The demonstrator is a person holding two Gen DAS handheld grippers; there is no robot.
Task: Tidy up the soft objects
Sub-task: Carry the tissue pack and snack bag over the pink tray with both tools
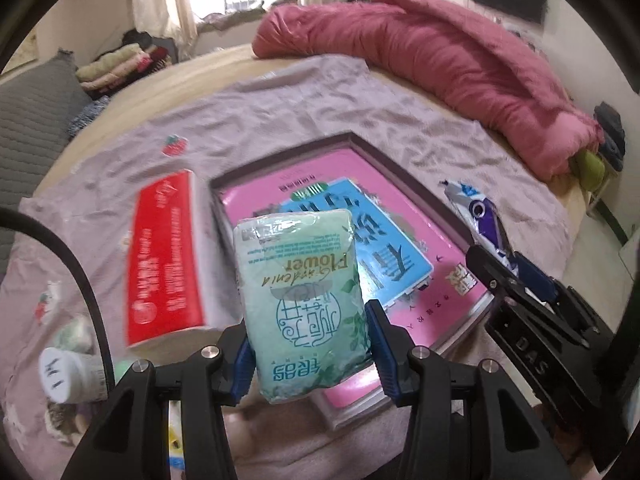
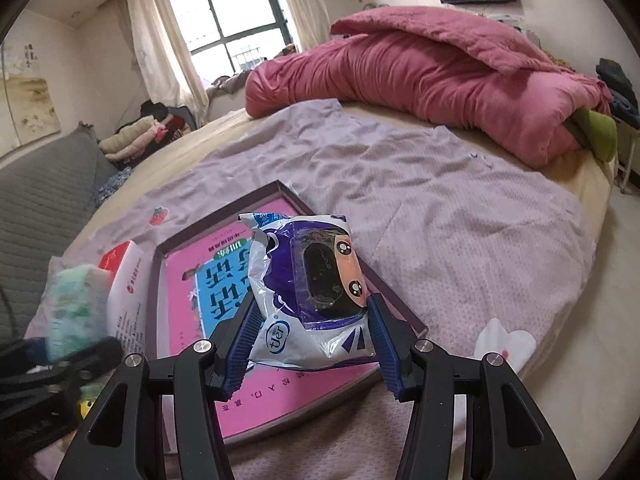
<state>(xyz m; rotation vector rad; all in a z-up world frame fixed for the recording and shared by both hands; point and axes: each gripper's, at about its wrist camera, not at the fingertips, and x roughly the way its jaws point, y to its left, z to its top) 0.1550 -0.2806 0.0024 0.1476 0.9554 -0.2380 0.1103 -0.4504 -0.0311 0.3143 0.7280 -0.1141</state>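
Two handheld grippers hover over a bed, each carrying a soft pack toward a shallow box lying on a lilac sheet. The left gripper clamps a green tissue pack by its lower sides, blue pads pressing in so the pack stands upright above the box's near edge. The right gripper squeezes a purple-and-white wipes pack the same way, above the box's right edge. The box, lined with a pink and blue printed sheet, appears to be the collecting place. A red tissue box lies just beside the box's left edge, seemingly awaiting its turn. A rolled pink quilt occupies the bed's far edge.
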